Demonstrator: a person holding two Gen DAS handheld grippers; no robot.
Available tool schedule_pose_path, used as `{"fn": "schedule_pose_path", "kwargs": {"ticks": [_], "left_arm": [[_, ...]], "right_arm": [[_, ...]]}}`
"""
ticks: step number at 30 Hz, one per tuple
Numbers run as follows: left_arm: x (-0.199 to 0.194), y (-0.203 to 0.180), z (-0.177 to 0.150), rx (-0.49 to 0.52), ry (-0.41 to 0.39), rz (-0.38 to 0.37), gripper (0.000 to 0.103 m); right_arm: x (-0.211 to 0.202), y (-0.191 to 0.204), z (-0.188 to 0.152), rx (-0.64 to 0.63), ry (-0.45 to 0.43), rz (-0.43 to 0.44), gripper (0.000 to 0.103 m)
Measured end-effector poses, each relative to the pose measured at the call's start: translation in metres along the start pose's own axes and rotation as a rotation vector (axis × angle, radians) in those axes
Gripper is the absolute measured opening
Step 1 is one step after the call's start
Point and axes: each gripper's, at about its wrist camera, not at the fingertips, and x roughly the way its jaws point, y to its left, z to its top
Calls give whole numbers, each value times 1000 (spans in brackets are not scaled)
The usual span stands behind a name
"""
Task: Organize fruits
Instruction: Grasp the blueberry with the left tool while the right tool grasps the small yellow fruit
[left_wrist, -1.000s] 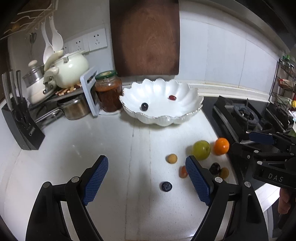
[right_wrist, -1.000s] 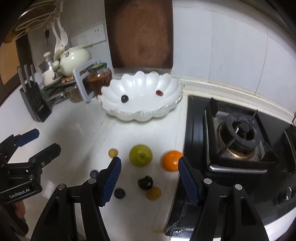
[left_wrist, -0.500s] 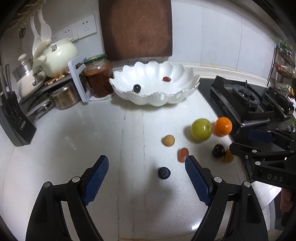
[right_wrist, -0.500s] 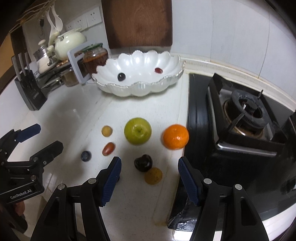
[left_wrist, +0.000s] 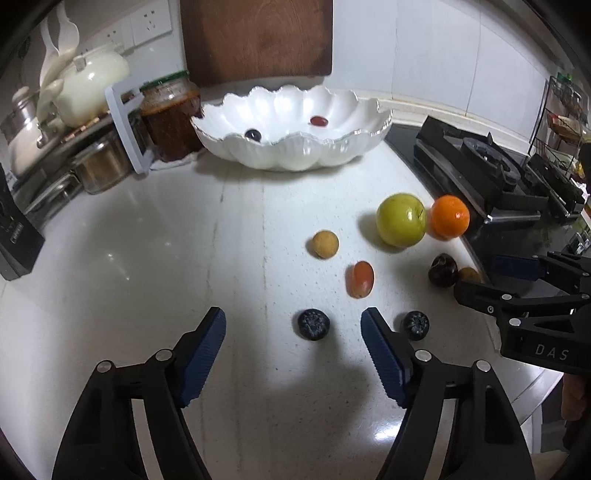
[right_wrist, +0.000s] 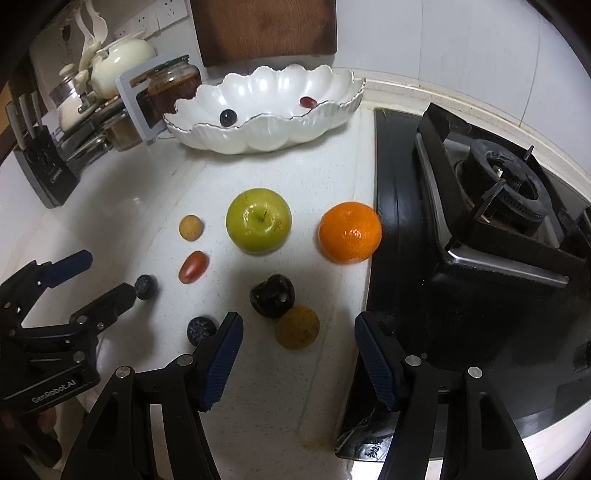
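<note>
Left tongs spread wide, empty, low over bench. Right tongs likewise apart, empty.

Nearest left tongs: blueberry, between the blue pads, nearer the right-hand one, not touched. Second blueberry just outside that pad. Nearest right tongs: tan round fruit, touching dark plum-like fruit just beyond.

Further out on bench: red grape tomato, small tan fruit, green apple, orange close to hob edge. White scalloped bowl at back, two small dark fruits already inside.

Handling, judged: blueberries light, soft, prone to roll; close gently across widest part. Tomato slick, same care. Apple and orange heavier, firm, smooth; grip across the middle, tongs near full spread.

View differences: right wrist view shows tan fruit and dark fruit in full, plus gap between orange and hob; left wrist view has tan fruit half hidden behind the dark one. Left wrist view alone shows the blueberry lying between the left pads. Each view shows the other tongs from the side.
</note>
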Motion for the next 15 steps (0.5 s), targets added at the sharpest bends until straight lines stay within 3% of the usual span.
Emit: {"fn": "schedule_pose_path", "kwargs": {"ticks": [4, 15], "left_arm": [[8, -1, -1, 1, 18, -15, 70], [22, -4, -2, 4, 53, -58, 48]], "right_arm": [[3, 1, 0, -5, 9, 1, 62], [15, 2, 0, -10, 42, 14, 47]]}}
